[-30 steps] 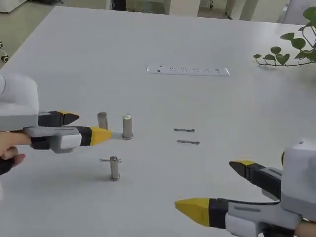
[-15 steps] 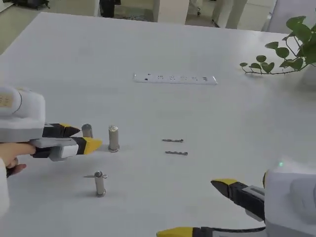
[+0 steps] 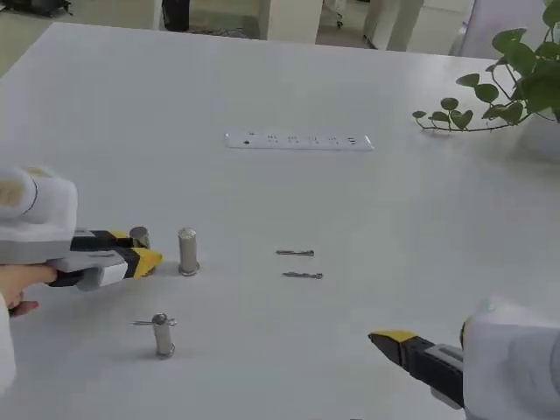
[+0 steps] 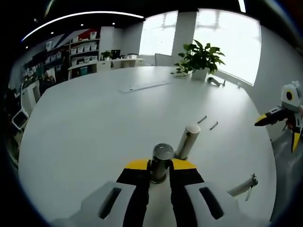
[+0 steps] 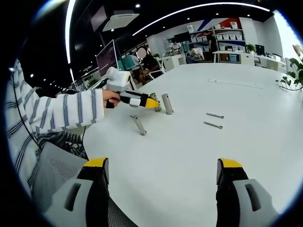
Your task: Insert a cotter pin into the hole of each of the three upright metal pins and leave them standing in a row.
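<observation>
Left claw (image 4: 161, 165): jaws clamped on the held pin (image 4: 163, 153), which stands upright toward the left edge of the tabletop (image 3: 367, 201). I cannot see its hole from here.

Right claw (image 5: 163, 165): jaws wide apart, nothing in them, over the near right part of the tabletop.

Mid pin (image 3: 188, 251): upright, just beside the held pin on its right, not touching.

Near pin (image 3: 163, 333): upright, closer to the near edge and out of line with the other two. Its hole is the only thing here that holds anything: one cotter (image 3: 144, 323) sits through it crosswise.

Two loose cotters (image 3: 295, 253): flat on the tabletop near its middle, side by side, well apart from both claws.

Risks, as I judge them:
- moving the held pin could knock the mid pin over, because they stand so close
- a thin cotter lying flat may skid or flip when the right claw pinches it
- a hole turned away from the right claw would stop the cotter at the pin wall
- pushing the cotter in could tip a loosely held pin
</observation>
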Available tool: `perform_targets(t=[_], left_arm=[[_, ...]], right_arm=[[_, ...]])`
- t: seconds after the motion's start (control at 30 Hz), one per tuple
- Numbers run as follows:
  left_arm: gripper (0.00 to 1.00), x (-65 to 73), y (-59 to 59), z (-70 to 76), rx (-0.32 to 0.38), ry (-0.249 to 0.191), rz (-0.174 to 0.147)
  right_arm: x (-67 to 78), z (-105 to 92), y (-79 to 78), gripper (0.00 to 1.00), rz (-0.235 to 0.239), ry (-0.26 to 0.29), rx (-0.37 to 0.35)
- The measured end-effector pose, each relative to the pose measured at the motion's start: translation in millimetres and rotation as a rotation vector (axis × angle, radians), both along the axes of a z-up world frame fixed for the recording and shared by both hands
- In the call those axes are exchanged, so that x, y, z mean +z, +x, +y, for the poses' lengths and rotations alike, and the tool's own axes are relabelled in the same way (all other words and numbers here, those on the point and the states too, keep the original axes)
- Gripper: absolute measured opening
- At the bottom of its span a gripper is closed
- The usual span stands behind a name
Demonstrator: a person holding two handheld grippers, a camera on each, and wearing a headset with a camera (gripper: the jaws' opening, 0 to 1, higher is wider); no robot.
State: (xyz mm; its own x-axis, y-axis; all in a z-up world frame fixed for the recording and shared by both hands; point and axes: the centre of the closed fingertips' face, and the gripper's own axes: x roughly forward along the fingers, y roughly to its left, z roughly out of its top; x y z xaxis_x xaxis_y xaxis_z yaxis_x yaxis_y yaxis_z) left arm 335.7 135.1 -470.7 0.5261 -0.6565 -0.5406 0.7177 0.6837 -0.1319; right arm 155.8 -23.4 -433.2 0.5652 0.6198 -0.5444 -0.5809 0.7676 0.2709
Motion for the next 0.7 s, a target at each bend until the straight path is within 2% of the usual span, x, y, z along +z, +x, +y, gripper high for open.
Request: perform_targets(t=[0.07, 0.2, 0.33, 0.47, 0.57, 0.7], left_arm=[[0.11, -0.4, 0.1, -1.1, -0.03, 0.007, -0.029], [0.1, -0.5, -1.1, -1.4, -0.057, 0.033, -0.053], [0.1, -0.3, -1.6, -0.8, -0.035, 0.019, -0.033], [0.09, 1.2, -0.5, 4.0, 0.01, 0.012, -0.016], [0.09, 6.2, -3.8, 7.6, 0.005, 0.025, -0.034], [0.09, 21.3, -10.2, 11.4, 0.016, -0.004, -0.04]], right_arm=[[-0.8, 0.2, -0.8, 0.93, 0.002, 0.001, -0.002], [0.2, 1.0, -1.2, 0.91, -0.02, -0.006, -0.001], [3.1, 1.5, 1.2, 0.9, -0.044, -0.007, -0.005], [4.4, 2.2, 1.7, 0.89, -0.048, -0.006, -0.003], [5.2, 2.8, 1.4, 0.89, -0.048, -0.006, -0.002], [7.9, 3.6, 1.8, 0.89, -0.061, -0.01, 0.002]])
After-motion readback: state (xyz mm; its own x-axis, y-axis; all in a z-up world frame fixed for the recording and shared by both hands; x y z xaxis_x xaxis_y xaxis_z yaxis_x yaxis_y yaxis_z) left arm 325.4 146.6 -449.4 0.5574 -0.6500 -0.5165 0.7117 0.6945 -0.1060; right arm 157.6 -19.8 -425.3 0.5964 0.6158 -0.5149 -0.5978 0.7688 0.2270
